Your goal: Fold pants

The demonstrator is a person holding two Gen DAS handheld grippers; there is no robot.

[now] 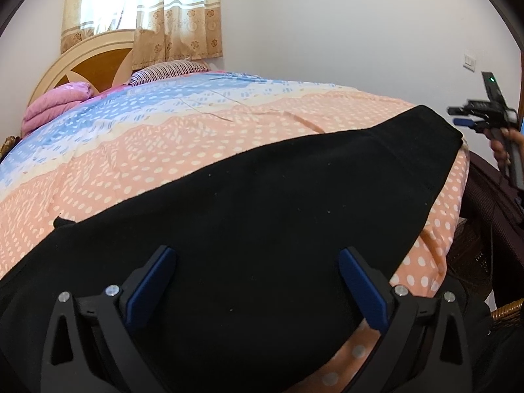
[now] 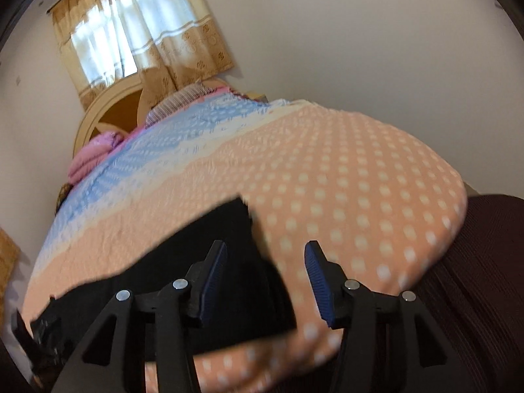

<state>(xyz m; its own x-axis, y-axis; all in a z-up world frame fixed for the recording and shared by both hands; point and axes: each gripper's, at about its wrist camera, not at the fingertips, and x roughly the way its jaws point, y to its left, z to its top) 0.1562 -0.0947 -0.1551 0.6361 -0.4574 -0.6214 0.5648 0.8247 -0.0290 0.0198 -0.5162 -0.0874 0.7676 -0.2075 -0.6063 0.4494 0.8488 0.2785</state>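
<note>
Pants [image 1: 262, 196] lie flat beneath both wide-open, empty tongs, left [image 1: 257, 258] and right [image 2: 265, 252].

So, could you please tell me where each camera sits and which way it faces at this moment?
Left wrist: on the left tool, low over the black pants, facing the headboard; its open fingers show, and the right tool in a hand at the right edge.
Right wrist: on the right tool, over the pants' end and bedspread, facing the headboard; its open fingers show.
Shared: pants, bedspread, headboard, curtain.
</note>
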